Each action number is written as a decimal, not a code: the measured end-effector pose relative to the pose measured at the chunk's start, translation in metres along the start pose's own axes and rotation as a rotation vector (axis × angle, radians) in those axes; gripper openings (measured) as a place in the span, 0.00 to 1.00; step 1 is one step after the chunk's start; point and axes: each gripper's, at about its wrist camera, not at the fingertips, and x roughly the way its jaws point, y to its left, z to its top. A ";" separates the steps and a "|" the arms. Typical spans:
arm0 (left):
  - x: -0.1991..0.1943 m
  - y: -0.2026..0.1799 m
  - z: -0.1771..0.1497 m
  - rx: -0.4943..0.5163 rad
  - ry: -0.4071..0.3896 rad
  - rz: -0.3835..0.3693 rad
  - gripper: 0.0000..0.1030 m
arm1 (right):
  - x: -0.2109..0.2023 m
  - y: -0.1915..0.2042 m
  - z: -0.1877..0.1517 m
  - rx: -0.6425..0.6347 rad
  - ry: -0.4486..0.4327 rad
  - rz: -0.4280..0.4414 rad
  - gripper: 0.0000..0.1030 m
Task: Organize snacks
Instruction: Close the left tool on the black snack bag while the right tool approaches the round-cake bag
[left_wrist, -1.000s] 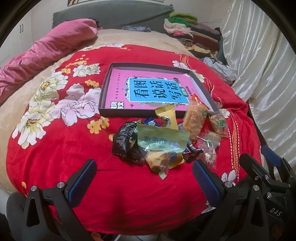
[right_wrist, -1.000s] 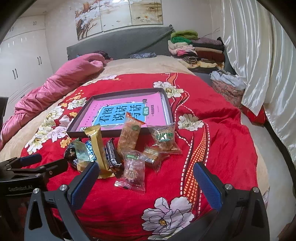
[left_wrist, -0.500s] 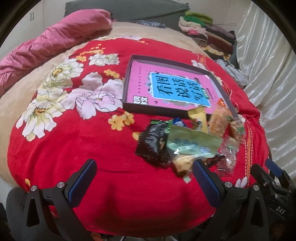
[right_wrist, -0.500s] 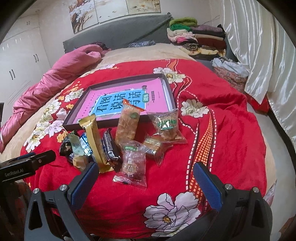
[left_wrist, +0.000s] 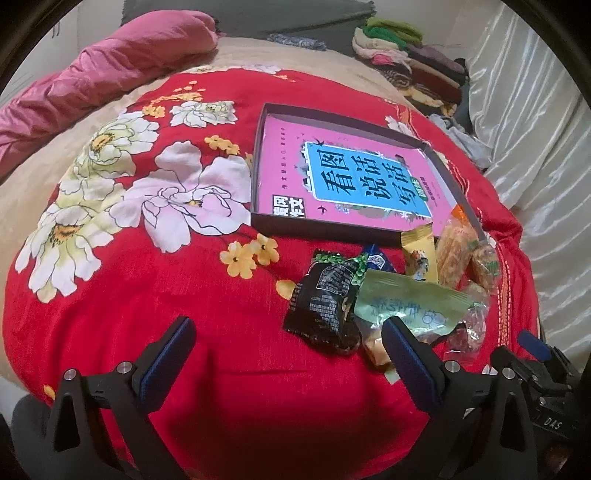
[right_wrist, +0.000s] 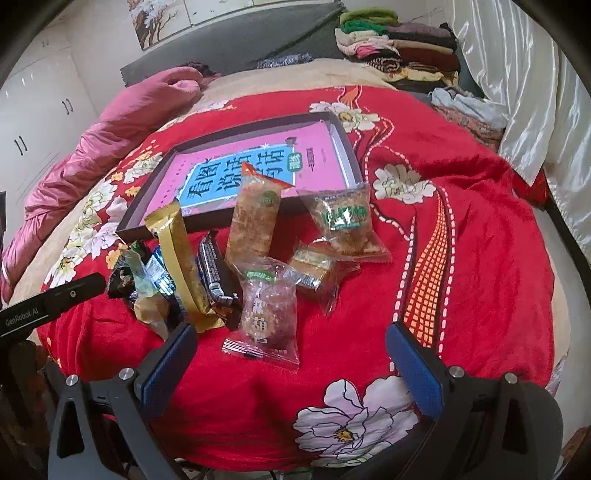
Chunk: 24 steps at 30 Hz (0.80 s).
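Snacks, a loose pile on a red flowered blanket (right_wrist: 461, 229) spread over a bed, lying against the near wall of a shallow dark box (right_wrist: 155, 218); the box holds only a pink book (left_wrist: 354, 177) with a blue title panel.

Items in the pile:
- black packet (left_wrist: 325, 299), at the left edge;
- pale green packet (left_wrist: 406, 302), overlapping the black one;
- gold bar wrapper (right_wrist: 181, 258), leaning on the box wall;
- tall orange-topped packet (right_wrist: 255, 218), propped against the box;
- clear packet with a green label (right_wrist: 343, 221), flat, right side;
- clear packet with red lettering (right_wrist: 267, 310), nearest the right gripper.

Left gripper (left_wrist: 288, 354): jaws spread wide, empty, right fingertip just in front of the pile.
Right gripper (right_wrist: 291, 363): jaws spread wide, empty, hovering short of the pile.
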 end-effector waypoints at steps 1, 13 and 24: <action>0.001 0.000 0.001 0.008 0.003 -0.003 0.94 | 0.002 -0.001 0.000 0.003 0.008 0.002 1.00; 0.008 0.003 0.007 0.036 0.012 -0.028 0.80 | 0.026 0.001 0.002 -0.006 0.081 0.036 0.76; 0.025 0.006 0.012 0.027 0.048 -0.066 0.67 | 0.038 0.004 0.004 -0.034 0.101 0.067 0.48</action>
